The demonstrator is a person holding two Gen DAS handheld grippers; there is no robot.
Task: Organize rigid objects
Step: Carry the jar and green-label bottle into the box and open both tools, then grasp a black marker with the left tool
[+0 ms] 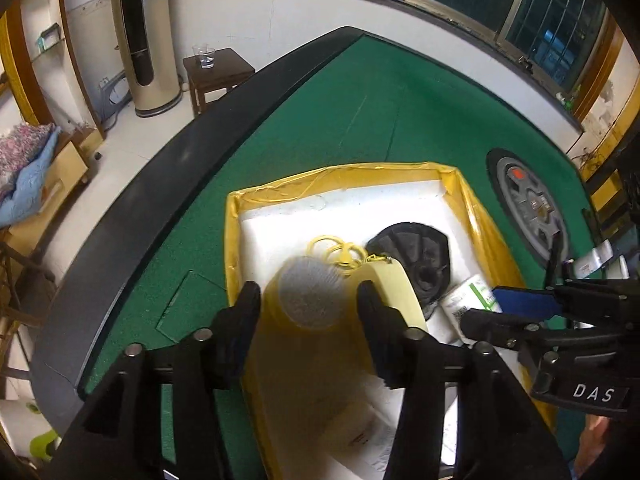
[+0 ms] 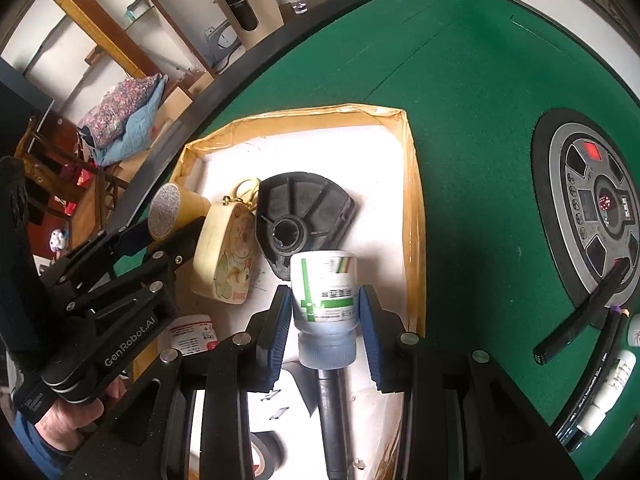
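Observation:
Straddling a yellow cylinder with a grey mesh end point(image 1: 308, 296), my left gripper point(image 1: 310, 308) is open; slim gaps show at both pads. The cylinder rests at the left edge of a white foam tray with a yellow taped rim point(image 1: 332, 176). My right gripper point(image 2: 324, 316) is open around a white bottle with a green label and bluish cap point(image 2: 324, 292), which lies in the tray, its blue pads close beside it. Each gripper shows in the other view: the right gripper point(image 1: 480, 306) by the bottle point(image 1: 470, 294), the left gripper point(image 2: 160, 240) at the cylinder point(image 2: 176, 208).
In the tray point(image 2: 412, 184) lie a black fan-shaped plastic part point(image 2: 304, 216), a cream case with a bear picture point(image 2: 228, 256), a red-labelled bottle point(image 2: 192, 336), a tape roll point(image 2: 264, 452) and a black rod point(image 2: 332, 408). On the green table are a round control panel point(image 2: 592, 208) and pens point(image 2: 580, 320).

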